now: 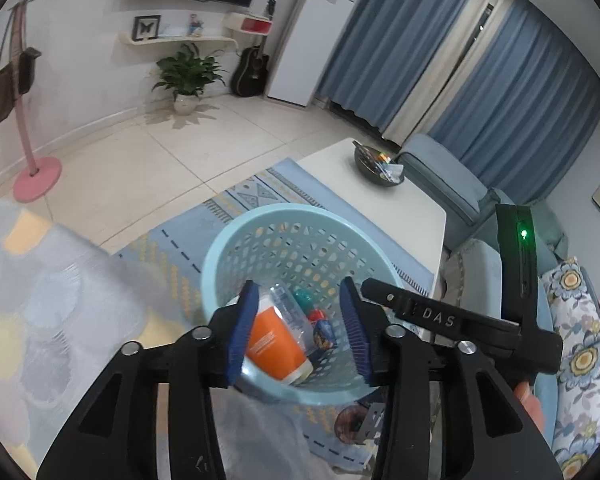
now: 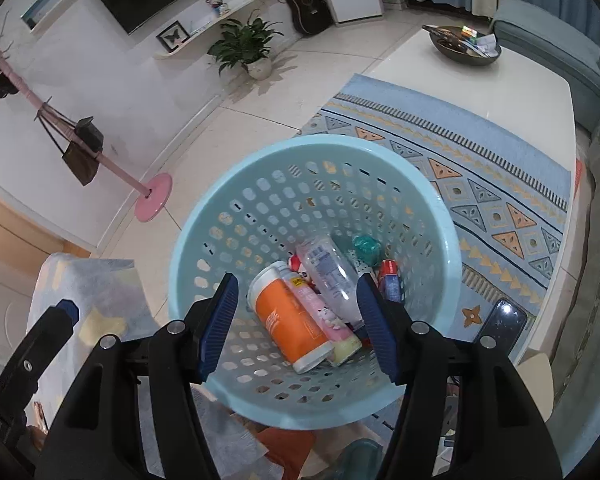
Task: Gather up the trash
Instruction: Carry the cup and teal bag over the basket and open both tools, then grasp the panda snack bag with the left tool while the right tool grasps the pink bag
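both hand-held grippers, left [image 1: 298, 330] and right [image 2: 296, 322], hang apart, empty, over the basket [image 2: 236, 168]; its stiff, light rim looks easiest to grip.

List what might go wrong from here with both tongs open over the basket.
1. The right tongs and left tongs hang close together above the basket; they may knock into each other.
2. The orange bottle and clear bottle lie loosely piled; bumping the light basket might tip it and spill them onto the rug.
3. A phone lies beside the basket and might be swept in as trash.
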The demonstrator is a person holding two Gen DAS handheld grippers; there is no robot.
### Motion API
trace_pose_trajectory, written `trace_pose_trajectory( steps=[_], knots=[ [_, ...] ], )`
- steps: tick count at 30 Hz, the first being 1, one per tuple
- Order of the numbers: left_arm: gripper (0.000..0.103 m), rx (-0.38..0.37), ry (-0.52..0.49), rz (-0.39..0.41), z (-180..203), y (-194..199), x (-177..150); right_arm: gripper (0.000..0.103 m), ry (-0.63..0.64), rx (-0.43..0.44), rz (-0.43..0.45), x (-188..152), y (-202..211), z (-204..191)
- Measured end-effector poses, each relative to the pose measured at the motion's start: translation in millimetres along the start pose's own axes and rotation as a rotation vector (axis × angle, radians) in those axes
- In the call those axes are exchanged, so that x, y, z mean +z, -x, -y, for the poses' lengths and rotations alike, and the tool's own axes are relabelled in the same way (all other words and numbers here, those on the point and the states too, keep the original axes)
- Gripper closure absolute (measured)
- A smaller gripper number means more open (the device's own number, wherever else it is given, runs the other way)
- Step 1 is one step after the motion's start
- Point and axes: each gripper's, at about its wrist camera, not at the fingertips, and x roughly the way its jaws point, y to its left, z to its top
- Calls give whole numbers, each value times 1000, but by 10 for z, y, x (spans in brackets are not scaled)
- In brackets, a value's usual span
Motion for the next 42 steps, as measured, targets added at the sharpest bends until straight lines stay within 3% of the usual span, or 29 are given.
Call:
trace_pose_trajectory(
  steps=[3, 5, 6, 7, 10, 14, 22, 27, 34, 42],
  knots=[
    [54, 11, 15, 14, -78, 158, -57, 45, 9, 29, -5, -27, 55, -112],
    [42, 33, 37, 26, -153, 315, -119, 45, 15, 45, -20, -45, 76, -197],
    [30, 40, 50, 31, -180, 365, -135, 45, 33, 49, -23, -64, 101, -279],
    [27, 46, 88, 53, -262, 493, -188, 45, 49, 50, -21, -78, 126, -345],
    [26, 65, 148, 94, -432, 759, -279, 44, 107, 62, -8, -140, 227, -592],
    [26, 141, 195, 153, -630, 1176, -402, 38, 202, 97, 35, -240, 420, -995],
    [25, 295, 342, 254, -1100, 1943, -639, 36, 387, 179, 81, -571, 598, -1822],
    [21, 395, 443, 297, -1444, 2387, -884, 27, 483, 230, 96, -861, 606, -2297],
    [21, 540, 628, 317, -2004, 2920, -1370, 27, 620, 271, 61, -1223, 525, -2853],
    [23, 610, 852, 315, -2546, 3249, -1860, 27, 795, 331, 48, -1568, 406, -3505]
  ],
)
